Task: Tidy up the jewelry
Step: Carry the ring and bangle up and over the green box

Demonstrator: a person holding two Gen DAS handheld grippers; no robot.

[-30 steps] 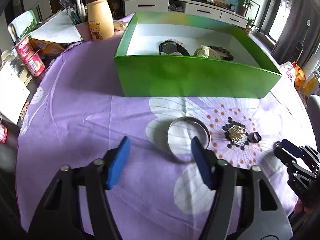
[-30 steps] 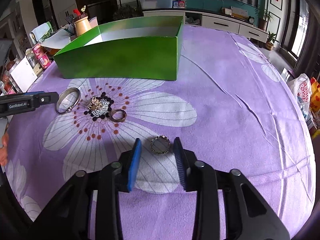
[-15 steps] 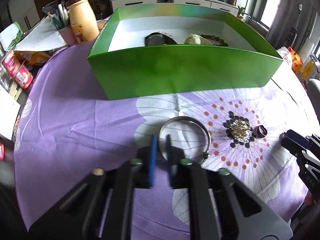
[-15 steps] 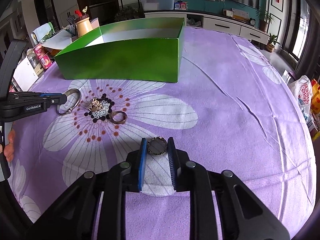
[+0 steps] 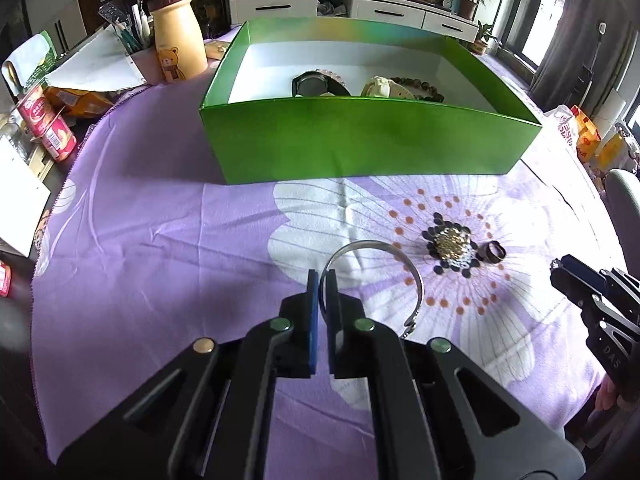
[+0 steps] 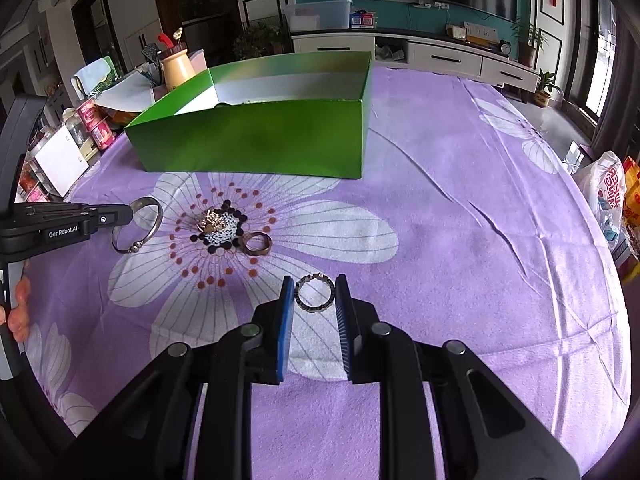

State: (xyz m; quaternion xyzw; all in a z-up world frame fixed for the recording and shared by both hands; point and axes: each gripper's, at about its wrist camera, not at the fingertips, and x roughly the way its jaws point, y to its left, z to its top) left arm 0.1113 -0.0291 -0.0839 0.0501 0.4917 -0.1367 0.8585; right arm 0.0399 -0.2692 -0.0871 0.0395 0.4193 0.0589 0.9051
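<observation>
My left gripper [image 5: 323, 277] is shut on the near rim of a silver bangle [image 5: 402, 257], which looks tilted, its far side over the purple flowered cloth. The right wrist view shows the same left gripper [image 6: 125, 214] and the bangle [image 6: 157, 225] it holds. My right gripper [image 6: 314, 285] is shut on a small studded ring [image 6: 316, 276], its pads touching both sides. A gold cluster piece [image 5: 452, 243] and a dark band ring [image 5: 494, 252] lie loose on the cloth. Behind them stands the green box [image 5: 360, 144].
The box holds a black watch [image 5: 316, 84], a cream piece [image 5: 384, 88] and a dark bead bracelet [image 5: 424, 90]. A yellow bear bottle [image 5: 178, 36], cans [image 5: 50, 130] and papers crowd the table's left edge. A plastic bag [image 6: 608, 188] sits at the right edge.
The left jaws were wide open, then moved onto the bangle's rim and shut on it. The right jaws closed from either side of the studded ring onto it.
</observation>
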